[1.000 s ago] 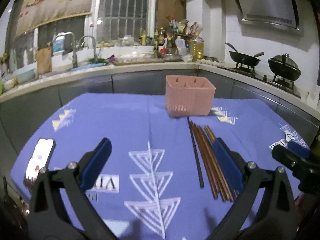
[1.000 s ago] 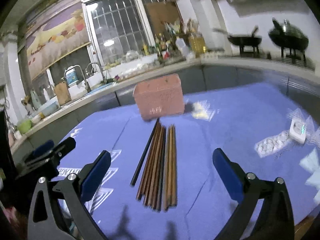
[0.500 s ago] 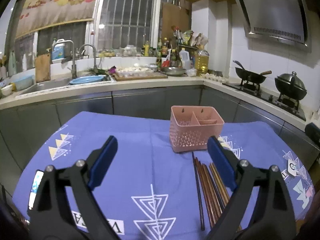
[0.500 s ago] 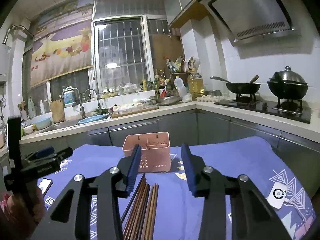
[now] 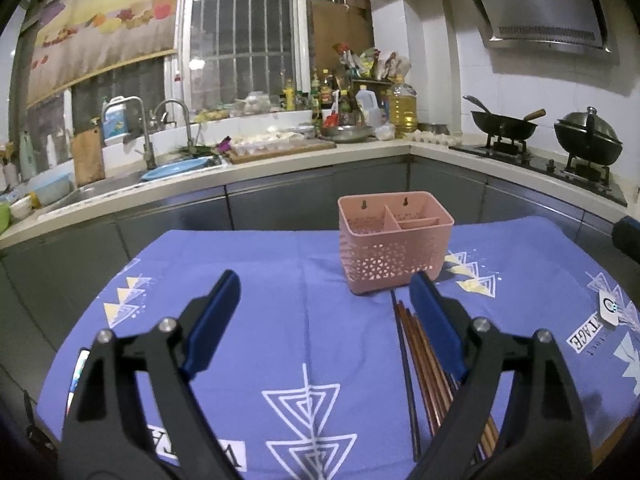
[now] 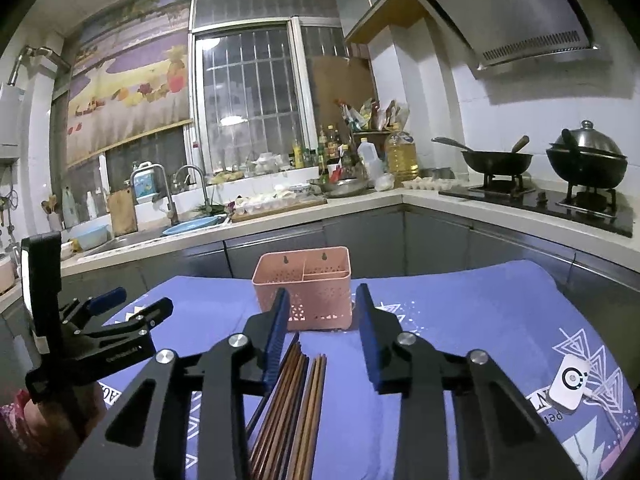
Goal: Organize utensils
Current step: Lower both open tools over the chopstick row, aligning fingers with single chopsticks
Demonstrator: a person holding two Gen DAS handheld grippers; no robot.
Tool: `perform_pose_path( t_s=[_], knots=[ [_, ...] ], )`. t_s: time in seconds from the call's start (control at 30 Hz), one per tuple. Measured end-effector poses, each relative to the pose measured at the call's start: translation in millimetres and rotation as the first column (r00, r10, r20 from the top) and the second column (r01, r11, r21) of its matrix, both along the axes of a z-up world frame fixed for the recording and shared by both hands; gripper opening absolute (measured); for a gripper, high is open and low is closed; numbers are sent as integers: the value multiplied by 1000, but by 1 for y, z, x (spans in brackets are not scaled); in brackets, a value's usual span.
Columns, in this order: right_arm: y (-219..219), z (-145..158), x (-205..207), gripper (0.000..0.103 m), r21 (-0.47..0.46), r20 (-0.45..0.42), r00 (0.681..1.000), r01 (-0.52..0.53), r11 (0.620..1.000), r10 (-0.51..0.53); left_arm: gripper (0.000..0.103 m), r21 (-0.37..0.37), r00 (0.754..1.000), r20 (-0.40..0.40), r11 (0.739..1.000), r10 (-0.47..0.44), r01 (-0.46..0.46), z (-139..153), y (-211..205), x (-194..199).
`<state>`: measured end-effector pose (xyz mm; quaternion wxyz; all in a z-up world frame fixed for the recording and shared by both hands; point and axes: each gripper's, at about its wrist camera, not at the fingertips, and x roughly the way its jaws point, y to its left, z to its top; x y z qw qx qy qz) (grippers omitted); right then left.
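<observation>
A pink perforated basket with divided compartments stands upright at the far middle of the blue tablecloth. Several brown chopsticks and a black one lie in a row on the cloth in front of it. My left gripper hovers above the cloth left of the chopsticks, wide open, its jaws closing slightly with nothing between them. My right gripper hangs over the chopsticks, jaws closing to a narrow gap, nothing gripped. The left gripper also shows at the left, held by a hand.
A phone lies at the cloth's left edge. A small white device sits on the right. Behind the table run a counter with a sink and a stove with two woks.
Both grippers have risen and tipped up, so the basket's inside now shows. The right jaws have narrowed from wide open to a small gap. The left jaws have narrowed a little.
</observation>
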<state>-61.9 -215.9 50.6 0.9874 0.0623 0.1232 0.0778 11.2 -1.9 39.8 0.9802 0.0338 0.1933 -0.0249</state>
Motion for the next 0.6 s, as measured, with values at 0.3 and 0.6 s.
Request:
perform_pose_path(
  t_s=[0.3,0.6],
  knots=[
    [-5,-8,6,35,31,-18,1000,2,1000,-1,83,13,999,-42,1000,27,-26,-8,-2,9],
    [-16,-31,19,60,91,-119,993,15,996,-4,83,34,996,-81,999,40,-38,-20,-5,19]
  ],
)
